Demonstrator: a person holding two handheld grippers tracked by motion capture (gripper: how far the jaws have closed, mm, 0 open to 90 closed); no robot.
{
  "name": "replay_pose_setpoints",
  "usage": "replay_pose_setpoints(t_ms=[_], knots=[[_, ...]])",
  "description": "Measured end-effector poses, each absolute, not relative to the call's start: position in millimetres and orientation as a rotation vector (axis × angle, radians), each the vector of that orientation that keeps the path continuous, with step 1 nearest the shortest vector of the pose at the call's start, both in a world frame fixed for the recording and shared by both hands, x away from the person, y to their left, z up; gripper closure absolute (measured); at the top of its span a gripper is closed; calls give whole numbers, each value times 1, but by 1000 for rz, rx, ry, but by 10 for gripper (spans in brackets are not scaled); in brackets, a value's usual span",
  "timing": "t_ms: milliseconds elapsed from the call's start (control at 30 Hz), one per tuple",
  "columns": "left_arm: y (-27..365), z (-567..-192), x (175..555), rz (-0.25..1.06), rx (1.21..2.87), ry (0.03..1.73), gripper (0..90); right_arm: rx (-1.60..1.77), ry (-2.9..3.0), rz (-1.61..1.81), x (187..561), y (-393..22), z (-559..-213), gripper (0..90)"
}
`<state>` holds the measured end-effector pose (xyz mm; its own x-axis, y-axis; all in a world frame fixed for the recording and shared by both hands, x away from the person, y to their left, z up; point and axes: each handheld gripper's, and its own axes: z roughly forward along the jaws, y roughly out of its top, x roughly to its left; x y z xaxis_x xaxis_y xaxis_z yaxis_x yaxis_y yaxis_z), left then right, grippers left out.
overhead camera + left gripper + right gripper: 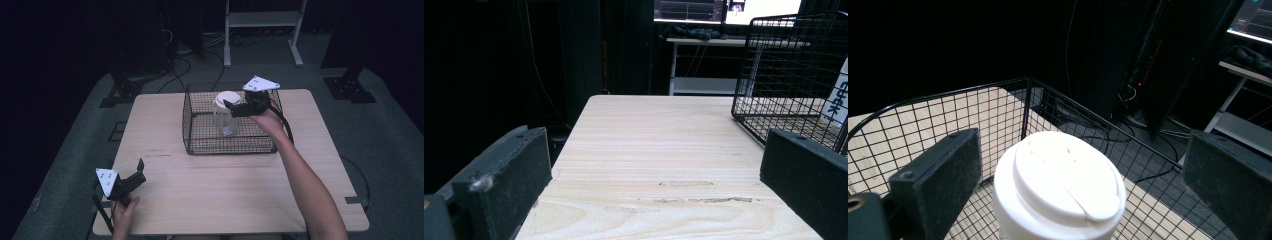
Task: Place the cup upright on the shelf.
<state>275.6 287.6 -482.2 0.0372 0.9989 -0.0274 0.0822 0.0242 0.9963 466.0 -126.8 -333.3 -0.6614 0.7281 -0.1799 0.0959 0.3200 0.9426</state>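
A clear jar with a white lid (226, 111) stands upright inside a black wire basket (200, 145) at the middle back of the wooden table (230, 195). My right gripper (231, 106) hovers over the basket's right side, open, its jaws wide on either side of the white lid (1060, 180) without touching it. My left gripper (139, 170) rests low near the table's front left corner, open with nothing between its fingers (506, 185). From there the basket (794, 75) shows ahead on the right, with part of the jar's label (838, 102) behind the mesh.
Bare wood stretches between the left gripper and the basket. Beyond the table's far edge stand a white metal rack (262, 25), dark stand feet (350, 87) and loose cables (180, 65) on the grey floor. Lit monitors (724, 10) glow at the back.
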Motion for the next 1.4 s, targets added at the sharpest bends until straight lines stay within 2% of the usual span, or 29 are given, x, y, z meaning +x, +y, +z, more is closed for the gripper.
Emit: replay_pose_setpoints(t_ms=[1133,1400], knots=[[286,-482,276,1131,1278,1248,0,700,1975,1362,433,-159,-316,21],[286,-482,276,1133,1280,1245,0,696,1977,1372,425,-164,-320,21]])
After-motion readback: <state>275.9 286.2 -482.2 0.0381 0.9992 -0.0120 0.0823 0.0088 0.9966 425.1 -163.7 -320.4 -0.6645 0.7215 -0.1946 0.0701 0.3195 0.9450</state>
